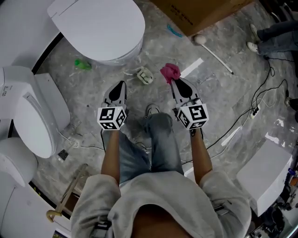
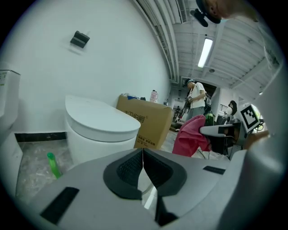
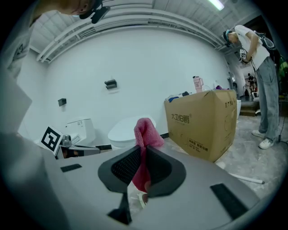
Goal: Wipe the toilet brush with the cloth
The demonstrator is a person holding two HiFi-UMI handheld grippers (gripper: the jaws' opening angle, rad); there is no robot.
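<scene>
A pink cloth (image 1: pixel 170 72) hangs bunched from my right gripper (image 1: pixel 173 82), which is shut on it; in the right gripper view the cloth (image 3: pixel 144 134) sticks up between the two pads. The white toilet brush (image 1: pixel 213 52) lies on the grey floor to the far right of that gripper, its round head near a cardboard box, and part of its handle (image 3: pixel 246 179) shows low on the right. My left gripper (image 1: pixel 121 84) hovers beside the right one, jaws shut with nothing between them (image 2: pixel 142 155). From the left gripper view the cloth (image 2: pixel 191 134) shows to the right.
A white toilet (image 1: pixel 100 28) stands ahead on the left, another toilet (image 1: pixel 32 111) at the left edge. A green bottle (image 1: pixel 83 64) and a small white object (image 1: pixel 145 75) lie on the floor. The cardboard box (image 1: pixel 200 11), cables (image 1: pixel 253 109), a white box (image 1: pixel 263 176) and a bystander's feet (image 1: pixel 253 39) are on the right.
</scene>
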